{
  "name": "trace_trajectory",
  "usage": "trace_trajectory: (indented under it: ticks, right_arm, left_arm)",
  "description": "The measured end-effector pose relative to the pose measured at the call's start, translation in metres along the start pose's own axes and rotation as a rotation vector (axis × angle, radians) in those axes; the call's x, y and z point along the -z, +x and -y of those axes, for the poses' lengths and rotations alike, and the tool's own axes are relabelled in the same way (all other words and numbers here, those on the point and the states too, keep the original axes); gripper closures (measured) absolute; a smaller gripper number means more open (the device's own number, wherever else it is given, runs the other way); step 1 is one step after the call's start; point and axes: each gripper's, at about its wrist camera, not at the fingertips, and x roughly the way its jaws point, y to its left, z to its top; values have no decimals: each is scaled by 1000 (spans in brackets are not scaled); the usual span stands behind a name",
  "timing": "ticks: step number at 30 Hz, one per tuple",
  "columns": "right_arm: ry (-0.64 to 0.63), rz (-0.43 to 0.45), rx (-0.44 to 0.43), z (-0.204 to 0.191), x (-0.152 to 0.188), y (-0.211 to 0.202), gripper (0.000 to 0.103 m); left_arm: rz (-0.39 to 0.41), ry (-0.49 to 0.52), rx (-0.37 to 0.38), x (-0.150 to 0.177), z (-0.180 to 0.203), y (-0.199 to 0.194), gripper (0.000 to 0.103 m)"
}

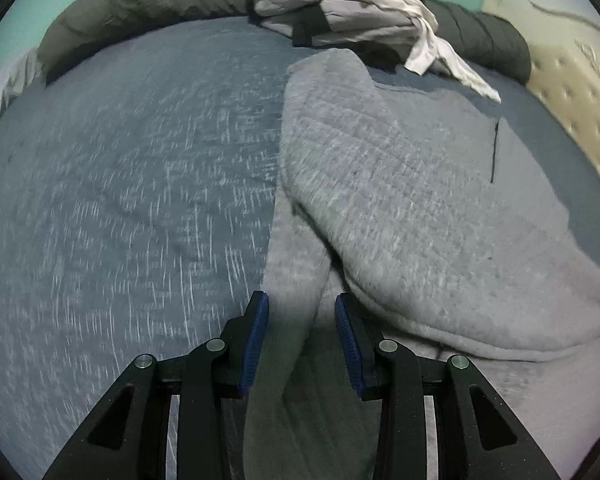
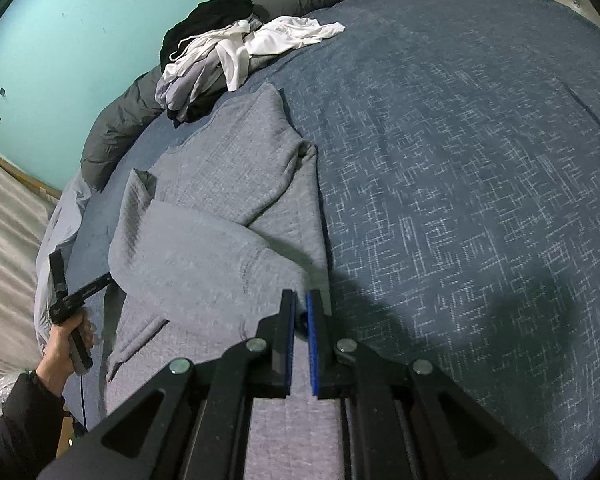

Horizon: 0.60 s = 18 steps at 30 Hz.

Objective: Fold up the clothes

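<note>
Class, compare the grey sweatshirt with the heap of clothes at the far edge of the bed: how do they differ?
The grey sweatshirt is one garment, spread flat and partly folded; the heap of clothes is several garments, crumpled together. The sweatshirt is plain grey; the heap mixes black, white and grey. Both lie on the blue bedspread.

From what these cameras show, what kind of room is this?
Most likely a bedroom: a wide bed with a blue bedspread, a tufted headboard, and a dark duvet bunched against a teal wall.
</note>
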Motion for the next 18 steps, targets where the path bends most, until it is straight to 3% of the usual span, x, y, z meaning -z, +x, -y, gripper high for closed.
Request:
trace_trajectory:
  ticks: [1,3,4,5,8,11,15,18]
  right_arm:
    - [-5,-4,-2,-1,0,1,98]
    - [-18,-13,-3,-5,-1,1,98]
    - [-25,-15,-1,-7,-1,1,98]
    - [-32,-17,-2,-10,-2,1,98]
    - [-48,-22,-5,-15,-3,-1,98]
    - [-69,-30,-14,-22,-2,-2,98]
    - [-97,-63,-13,-30,0,4,98]
    - [-100,-89,-7,-30,3,11,98]
  left_arm:
    - [-5,20,-15,-2,1,3,65]
    - [-5,49,-34,-7,2,6,80]
    - [-1,58,-40,-9,1,7,93]
    - [4,61,-38,-11,0,6,96]
    - [64,40,-23,-13,-13,-9,98]
    - [120,-64,39,-13,-41,-23,98]
    - [107,-282,166,-6,-78,-17,98]
    - [69,-308,152,1,-81,-7,97]
